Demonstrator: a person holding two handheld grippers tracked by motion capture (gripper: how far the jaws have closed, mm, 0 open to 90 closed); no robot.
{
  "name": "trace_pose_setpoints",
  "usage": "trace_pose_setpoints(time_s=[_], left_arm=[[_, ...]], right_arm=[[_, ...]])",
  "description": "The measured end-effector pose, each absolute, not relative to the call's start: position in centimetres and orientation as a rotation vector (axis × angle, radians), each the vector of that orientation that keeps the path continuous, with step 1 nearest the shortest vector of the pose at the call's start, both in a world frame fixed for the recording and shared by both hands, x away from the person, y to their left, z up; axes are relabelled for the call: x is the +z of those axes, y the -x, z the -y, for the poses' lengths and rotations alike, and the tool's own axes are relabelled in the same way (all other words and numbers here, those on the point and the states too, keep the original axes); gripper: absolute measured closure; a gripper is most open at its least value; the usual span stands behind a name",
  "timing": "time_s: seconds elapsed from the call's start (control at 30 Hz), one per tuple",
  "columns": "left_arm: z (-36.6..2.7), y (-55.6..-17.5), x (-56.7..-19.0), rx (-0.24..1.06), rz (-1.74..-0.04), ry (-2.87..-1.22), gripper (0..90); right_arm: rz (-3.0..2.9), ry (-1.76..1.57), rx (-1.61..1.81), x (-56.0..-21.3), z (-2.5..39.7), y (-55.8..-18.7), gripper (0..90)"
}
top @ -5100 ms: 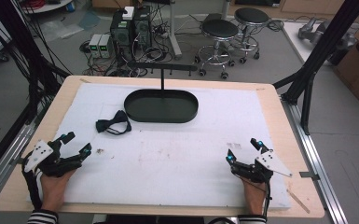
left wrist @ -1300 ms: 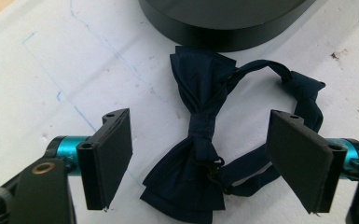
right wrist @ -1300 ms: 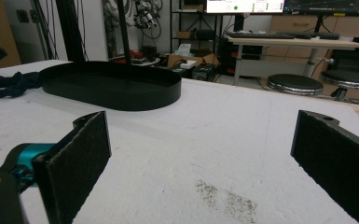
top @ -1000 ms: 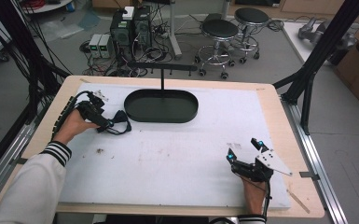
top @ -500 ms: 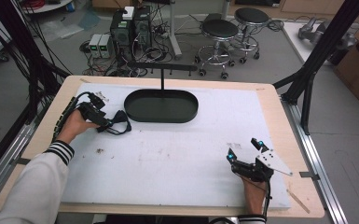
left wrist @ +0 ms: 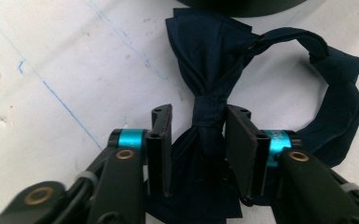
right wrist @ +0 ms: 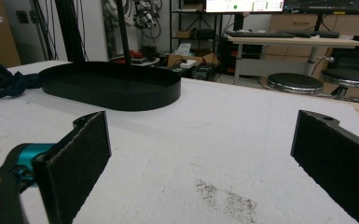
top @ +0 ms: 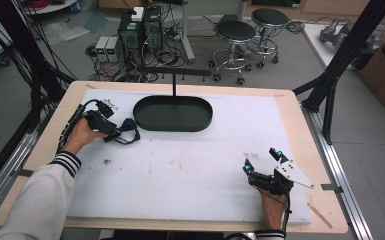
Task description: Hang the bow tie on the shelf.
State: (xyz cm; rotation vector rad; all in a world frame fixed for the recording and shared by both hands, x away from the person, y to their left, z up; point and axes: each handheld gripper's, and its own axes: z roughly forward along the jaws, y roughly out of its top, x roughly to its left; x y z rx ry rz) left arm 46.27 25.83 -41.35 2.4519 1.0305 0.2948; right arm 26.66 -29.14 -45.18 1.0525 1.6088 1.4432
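A: From the high view? Left hand-held gripper (top: 111, 131) out near the tray's (top: 172, 125) left end, over the bow tie (top: 126, 131) on the desk (top: 190, 170). Right hand-held gripper (top: 262, 162) well apart from the tray, toward the desk's near right corner, jaws spread, nothing between them.

B: Idle, probably, parked clear of the tray so as not to crowd the left side.

A: Left gripper view next. Jaws either side of the bow tie's (left wrist: 214, 93) knot, a gap visible at each pad, so released and not yet clamped. Strap looped off to the right, tray edge just beyond the fabric.

B: Sensible to straddle the knot: narrowest, firmest part, likely to lift without the wings slipping out.

A: Right gripper view last. Wide open, bare desk (right wrist: 224, 154) between the pads. Tray (right wrist: 112, 86) ahead to the left, post rising behind it, bow tie (right wrist: 9, 84) beside its far left end.

B: Aimed toward the tray, maybe ready to help there.
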Motion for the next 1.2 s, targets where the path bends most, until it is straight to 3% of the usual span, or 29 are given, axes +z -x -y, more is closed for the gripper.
trace_pose_setpoints(time_s=[0.2, 0.73, 1.2], left_arm=[[-25.4, -46.1, -41.5, 0.309, -1.001, -2.478, 72.4], [-24.9, -45.8, -41.0, 0.399, -0.981, -2.468, 75.7], [-25.7, -44.4, -37.3, 0.6, -0.942, -2.199, 75.8]], right_arm=[[-1.608, -1.05, 1.443, -45.2, 29.2, -26.7, 3.7], [-1.607, -1.047, 1.445, -45.2, 29.2, -26.7, 3.7], [-1.608, -1.041, 1.44, -45.2, 29.1, -26.6, 3.7]])
